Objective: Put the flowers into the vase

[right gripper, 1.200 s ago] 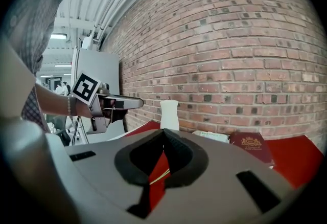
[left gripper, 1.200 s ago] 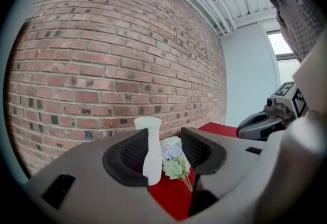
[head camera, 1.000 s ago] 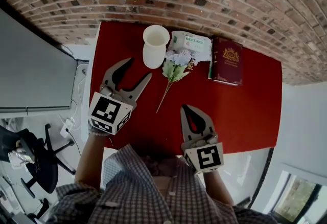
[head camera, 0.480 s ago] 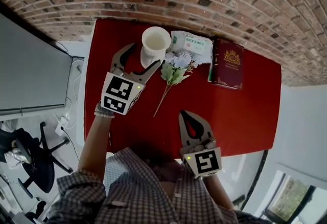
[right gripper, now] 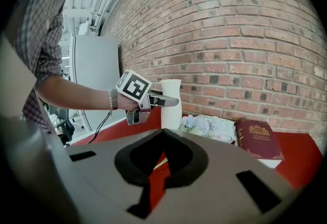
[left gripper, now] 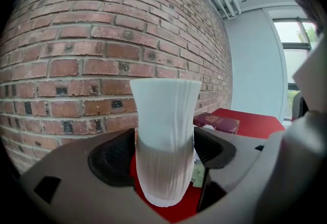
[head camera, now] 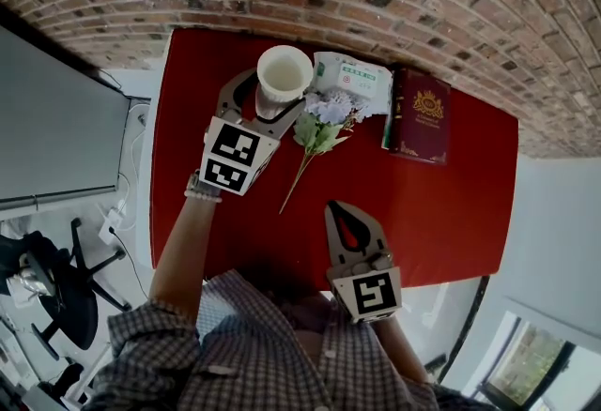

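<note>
A white ribbed vase (head camera: 284, 81) stands upright at the back of the red table (head camera: 441, 203). My left gripper (head camera: 272, 98) reaches round it, and its jaws are opening with the vase (left gripper: 164, 136) between the pads (left gripper: 112, 159); whether the pads touch it I cannot tell. The flowers (head camera: 324, 118), pale blue blooms with green leaves and a long stem, lie flat just right of the vase. My right gripper (head camera: 338, 210) hovers near the table's front edge, shut and empty, well short of the stem. In the right gripper view the vase (right gripper: 170, 103) and the left gripper (right gripper: 162, 100) show ahead.
A tissue pack (head camera: 352, 79) lies behind the blooms, and a dark red book (head camera: 420, 114) lies to its right. A brick wall runs close behind the table. A grey cabinet stands left of the table, with an office chair (head camera: 56, 287) on the floor.
My left gripper has moved forward from the table's left middle and its wider jaws now stand round the vase. The right gripper has barely shifted.
</note>
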The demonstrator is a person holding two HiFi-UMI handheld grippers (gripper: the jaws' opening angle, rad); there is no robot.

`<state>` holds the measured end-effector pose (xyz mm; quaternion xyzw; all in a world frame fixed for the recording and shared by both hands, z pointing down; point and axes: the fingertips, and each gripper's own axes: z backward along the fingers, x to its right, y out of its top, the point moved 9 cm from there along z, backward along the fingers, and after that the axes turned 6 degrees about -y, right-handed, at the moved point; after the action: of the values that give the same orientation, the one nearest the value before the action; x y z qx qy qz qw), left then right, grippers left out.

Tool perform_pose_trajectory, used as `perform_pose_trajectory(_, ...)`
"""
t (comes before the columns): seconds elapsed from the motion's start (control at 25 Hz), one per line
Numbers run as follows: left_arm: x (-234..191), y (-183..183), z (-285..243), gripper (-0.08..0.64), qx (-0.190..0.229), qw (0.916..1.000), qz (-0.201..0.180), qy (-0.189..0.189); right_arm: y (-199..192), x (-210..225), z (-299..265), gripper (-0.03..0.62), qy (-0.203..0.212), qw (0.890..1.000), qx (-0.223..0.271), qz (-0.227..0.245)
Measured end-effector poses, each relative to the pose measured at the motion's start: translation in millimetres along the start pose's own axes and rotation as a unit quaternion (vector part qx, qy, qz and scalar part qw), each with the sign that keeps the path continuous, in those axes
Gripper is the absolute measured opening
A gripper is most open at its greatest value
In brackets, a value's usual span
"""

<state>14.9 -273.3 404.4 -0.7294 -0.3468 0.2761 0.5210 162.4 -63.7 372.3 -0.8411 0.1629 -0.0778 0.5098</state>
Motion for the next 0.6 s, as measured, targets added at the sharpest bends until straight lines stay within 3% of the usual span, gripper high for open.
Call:
perform_pose_trajectory(0.32, -1.9, -2.5, -4.4, 0.351, 0.008, 0.9999, -0.009, -0.004, -25.6, 9.5, -26.3, 0.0, -0.023, 0.997, -0.065, -0.019)
perform_pose_trajectory(0.56, 1.1, -4.6, -4.1, 0.351, 0.022, 0.9997, -0.011, 0.007, -44.2, 24.8, -57.5, 0.0, -0.014, 0.988, -0.122, -0.089)
perform_pose_trajectory(0.6, 1.7, -5.1, -3.8, 0.351, 0.025, 0.9996, -0.012, 0.008, -46.0, 26.4, -63.3, 0.026, -0.007, 0.987, -0.13, -0.097)
